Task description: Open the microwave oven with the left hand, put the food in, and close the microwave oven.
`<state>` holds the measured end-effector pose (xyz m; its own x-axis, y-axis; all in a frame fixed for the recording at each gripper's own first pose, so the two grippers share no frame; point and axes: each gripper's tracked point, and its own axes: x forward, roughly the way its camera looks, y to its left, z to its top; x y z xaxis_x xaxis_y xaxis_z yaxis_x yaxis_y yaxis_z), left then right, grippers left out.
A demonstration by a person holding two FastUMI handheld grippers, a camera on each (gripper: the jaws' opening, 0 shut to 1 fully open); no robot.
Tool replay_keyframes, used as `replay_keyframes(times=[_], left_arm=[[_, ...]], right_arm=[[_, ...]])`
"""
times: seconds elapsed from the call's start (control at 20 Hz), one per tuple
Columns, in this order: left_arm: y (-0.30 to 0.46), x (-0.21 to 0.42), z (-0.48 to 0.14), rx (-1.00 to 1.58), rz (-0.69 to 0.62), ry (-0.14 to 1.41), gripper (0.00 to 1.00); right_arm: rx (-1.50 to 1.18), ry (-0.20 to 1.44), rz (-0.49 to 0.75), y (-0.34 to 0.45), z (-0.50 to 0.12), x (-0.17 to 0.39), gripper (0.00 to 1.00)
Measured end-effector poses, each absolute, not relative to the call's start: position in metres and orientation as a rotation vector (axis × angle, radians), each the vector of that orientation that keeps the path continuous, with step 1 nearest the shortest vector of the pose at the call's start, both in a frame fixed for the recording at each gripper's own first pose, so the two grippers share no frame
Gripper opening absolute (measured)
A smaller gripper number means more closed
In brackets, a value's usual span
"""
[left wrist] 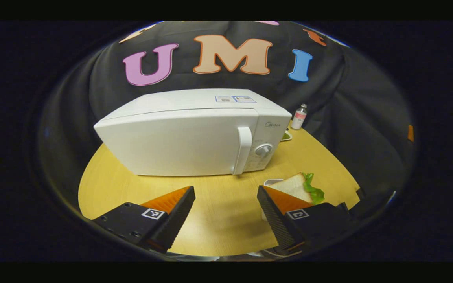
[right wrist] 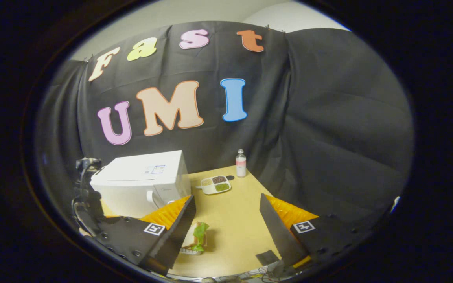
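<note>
Microwave point(left wrist: 195, 133) door shut, sitting on the round wooden table point(left wrist: 218, 212). Handle point(left wrist: 243, 149) is a vertical bar at the door's right edge, dial just right of it. Left gripper point(left wrist: 225, 204) hangs in front of the microwave, jaws wide, nothing between them, not touching the door. Right gripper point(right wrist: 226, 220) sits higher and to the microwave's right, jaws also wide and empty.

Food: sandwich point(left wrist: 299, 188) with lettuce lies on the table in front of and right of the microwave, on what looks like a small white plate, partly hidden behind a finger, so not sure.

Risks:
- The handle is slim; an off-centre pinch could slip off or shove the oven back toward the cloth wall.
- The door likely swings left across the table front; the left gripper needs to follow that arc.
- The sandwich is soft and layered; a hard squeeze could crush or split it.

Room: open table in front of the microwave. Divided tray point(right wrist: 215, 184) and bottle point(right wrist: 241, 163) sit behind and right of it, well clear. Table edge is near the sandwich.
</note>
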<state>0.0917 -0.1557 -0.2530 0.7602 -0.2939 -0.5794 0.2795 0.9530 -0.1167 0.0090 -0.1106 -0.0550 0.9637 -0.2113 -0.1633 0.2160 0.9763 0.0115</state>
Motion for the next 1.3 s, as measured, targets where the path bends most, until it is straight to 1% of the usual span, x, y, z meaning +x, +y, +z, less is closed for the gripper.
replay_keyframes(times=[0.2, 0.25, 0.3, 0.35, 0.4, 0.45, 0.5, 0.55, 0.65, 0.9, 0.95, 1.0, 1.05, 1.1, 1.15, 1.2, 1.25, 1.3], left_arm=[[-0.175, 0.120, -0.269, -0.021, -0.342, 0.665, 0.96], [-0.180, 0.125, -0.273, -0.026, -0.350, 0.672, 0.92], [-0.183, 0.131, -0.278, -0.028, -0.350, 0.685, 0.89], [-0.186, 0.136, -0.285, -0.034, -0.350, 0.694, 0.92], [-0.189, 0.143, -0.289, -0.042, -0.347, 0.705, 0.90], [-0.192, 0.150, -0.295, -0.044, -0.344, 0.714, 0.84], [-0.194, 0.155, -0.299, -0.042, -0.340, 0.722, 0.81], [-0.195, 0.161, -0.302, -0.039, -0.338, 0.727, 0.73], [-0.200, 0.168, -0.307, -0.035, -0.340, 0.733, 0.67], [-0.207, 0.185, -0.313, -0.015, -0.334, 0.737, 0.66], [-0.208, 0.187, -0.314, -0.017, -0.333, 0.740, 0.63], [-0.210, 0.189, -0.314, -0.023, -0.329, 0.742, 0.65], [-0.212, 0.190, -0.314, -0.033, -0.330, 0.746, 0.59], [-0.214, 0.192, -0.313, -0.038, -0.329, 0.751, 0.56], [-0.214, 0.193, -0.313, -0.040, -0.329, 0.759, 0.51], [-0.212, 0.194, -0.314, -0.036, -0.320, 0.768, 0.47], [-0.211, 0.195, -0.315, -0.029, -0.317, 0.774, 0.39], [-0.211, 0.196, -0.316, -0.016, -0.326, 0.772, 0.30]], right_arm=[[0.042, 0.164, -0.247, -0.117, -0.056, 0.006, 0.96], [0.048, 0.163, -0.252, -0.118, -0.056, 0.005, 1.00], [0.053, 0.166, -0.256, -0.118, -0.056, 0.004, 1.00], [0.057, 0.170, -0.260, -0.118, -0.058, 0.004, 0.96], [0.058, 0.176, -0.266, -0.120, -0.059, 0.004, 0.96], [0.056, 0.186, -0.276, -0.122, -0.062, 0.004, 1.00], [0.053, 0.195, -0.282, -0.123, -0.063, 0.004, 0.96], [0.050, 0.202, -0.288, -0.124, -0.066, 0.003, 0.96], [0.047, 0.215, -0.295, -0.126, -0.068, 0.001, 0.96], [0.068, 0.250, -0.295, -0.127, -0.076, 0.004, 0.96], [0.072, 0.254, -0.294, -0.126, -0.077, 0.007, 0.96], [0.070, 0.257, -0.294, -0.127, -0.077, 0.007, 1.00], [0.062, 0.261, -0.296, -0.128, -0.078, 0.007, 0.96], [0.053, 0.263, -0.299, -0.129, -0.078, 0.007, 0.96], [0.047, 0.261, -0.301, -0.130, -0.076, 0.007, 0.96], [0.047, 0.260, -0.298, -0.130, -0.074, 0.006, 1.00], [0.047, 0.261, -0.297, -0.131, -0.074, 0.005, 0.96], [0.045, 0.264, -0.297, -0.132, -0.075, 0.005, 0.96]])
